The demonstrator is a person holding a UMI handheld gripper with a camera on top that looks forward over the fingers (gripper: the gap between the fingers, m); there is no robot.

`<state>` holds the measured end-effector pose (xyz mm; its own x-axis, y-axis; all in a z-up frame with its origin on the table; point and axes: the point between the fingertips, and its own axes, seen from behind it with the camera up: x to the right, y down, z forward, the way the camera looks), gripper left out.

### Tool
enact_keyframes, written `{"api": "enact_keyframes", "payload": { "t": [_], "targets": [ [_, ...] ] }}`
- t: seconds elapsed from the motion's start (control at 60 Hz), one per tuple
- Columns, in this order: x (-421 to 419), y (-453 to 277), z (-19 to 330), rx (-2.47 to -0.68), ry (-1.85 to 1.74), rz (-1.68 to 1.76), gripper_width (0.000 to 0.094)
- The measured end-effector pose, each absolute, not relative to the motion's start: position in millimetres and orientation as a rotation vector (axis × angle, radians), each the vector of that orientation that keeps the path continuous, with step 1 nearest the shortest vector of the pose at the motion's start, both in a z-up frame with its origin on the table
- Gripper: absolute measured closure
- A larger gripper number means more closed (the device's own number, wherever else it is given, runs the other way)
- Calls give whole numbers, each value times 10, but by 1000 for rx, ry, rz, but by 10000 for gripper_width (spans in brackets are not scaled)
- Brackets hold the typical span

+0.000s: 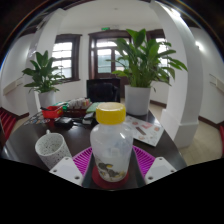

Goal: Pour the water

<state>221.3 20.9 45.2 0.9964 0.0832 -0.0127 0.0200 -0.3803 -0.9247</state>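
Observation:
A clear plastic bottle [111, 148] with a yellow cap stands upright between my fingers. Its base sits at a round red coaster [110, 181] on the dark table [25, 140]. My gripper [112, 165] is shut on the bottle, with the magenta pads [82, 159] against both of its sides. A white mesh-patterned cup [52, 150] stands on the table to the left of the bottle, just beyond the left finger.
Papers and small red items [62, 112] lie further back on the table, with a booklet [148, 130] on the right. A black chair [104, 90] stands behind the table. Two potted plants [140, 62] stand by the windows.

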Motion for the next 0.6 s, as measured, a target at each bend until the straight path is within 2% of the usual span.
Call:
{"api": "enact_keyframes", "payload": {
  "t": [0.083,0.15,0.367,0.6],
  "targets": [
    [2243,56,459,-1984,-38,63,154],
    [2275,-155,517,-1975,-36,33,108],
    [2115,-1055,678,-1982,-20,-36,105],
    [1661,-1568,1134,-1957,15,-11,92]
  ]
}}
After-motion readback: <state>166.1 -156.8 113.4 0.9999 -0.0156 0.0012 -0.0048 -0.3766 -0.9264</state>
